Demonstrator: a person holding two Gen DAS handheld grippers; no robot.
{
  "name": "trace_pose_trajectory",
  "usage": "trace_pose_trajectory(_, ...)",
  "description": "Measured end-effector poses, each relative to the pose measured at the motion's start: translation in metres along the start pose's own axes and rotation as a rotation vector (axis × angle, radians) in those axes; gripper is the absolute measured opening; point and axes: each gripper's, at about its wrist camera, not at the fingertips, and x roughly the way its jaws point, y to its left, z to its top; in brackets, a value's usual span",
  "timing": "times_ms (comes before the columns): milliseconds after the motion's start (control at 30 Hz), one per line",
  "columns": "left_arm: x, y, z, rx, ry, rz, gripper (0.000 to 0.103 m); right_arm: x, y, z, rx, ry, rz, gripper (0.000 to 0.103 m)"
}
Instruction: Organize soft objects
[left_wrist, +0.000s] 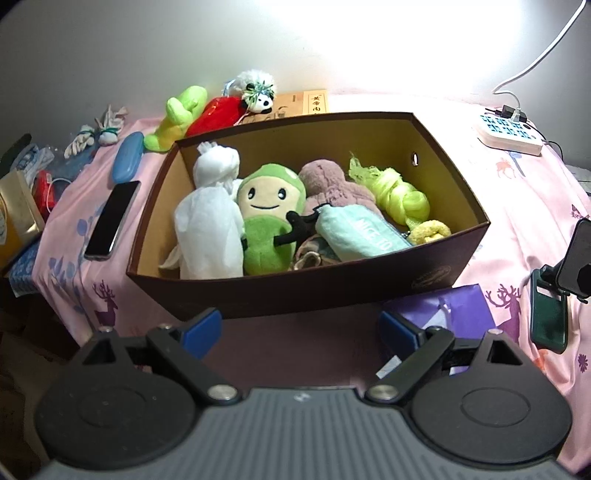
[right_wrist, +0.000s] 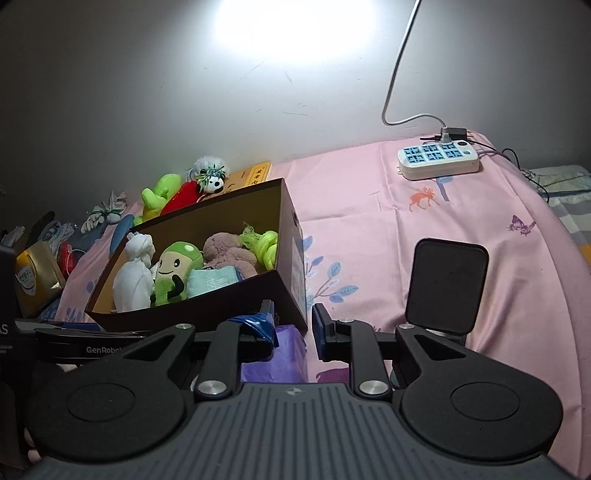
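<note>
A brown box (left_wrist: 258, 295) of soft toys fills mid-frame on the pink bed (left_wrist: 517, 206); the left gripper (left_wrist: 299, 328) gapes wide and empty, the right gripper (right_wrist: 293, 328) stands slightly apart, holding nothing.

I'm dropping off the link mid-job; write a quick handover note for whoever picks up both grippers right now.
Left gripper: jaws wide open, empty, facing the box.
Right gripper: jaws slightly apart, nothing between them, near the box's front right corner.
Done: white bundle, green doll, pink plush, teal pouch and neon knot are in the box.
Left to do: lime plush, red plush and panda toy still lie outside, behind the box.
</note>
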Motion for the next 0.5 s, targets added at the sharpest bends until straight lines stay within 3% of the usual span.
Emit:
trace_pose_trajectory(133,-0.009,-0.021,-0.005,-0.008,0.004,0.010,0.092,-0.007,-0.020,-0.004,0.031,0.041,0.024,0.004)
trace_pose_trajectory(500,-0.029,-0.066,-0.028,-0.025,0.018,0.046,0.092,-0.026,-0.052,-0.018,-0.049,0.101,0.020,0.005)
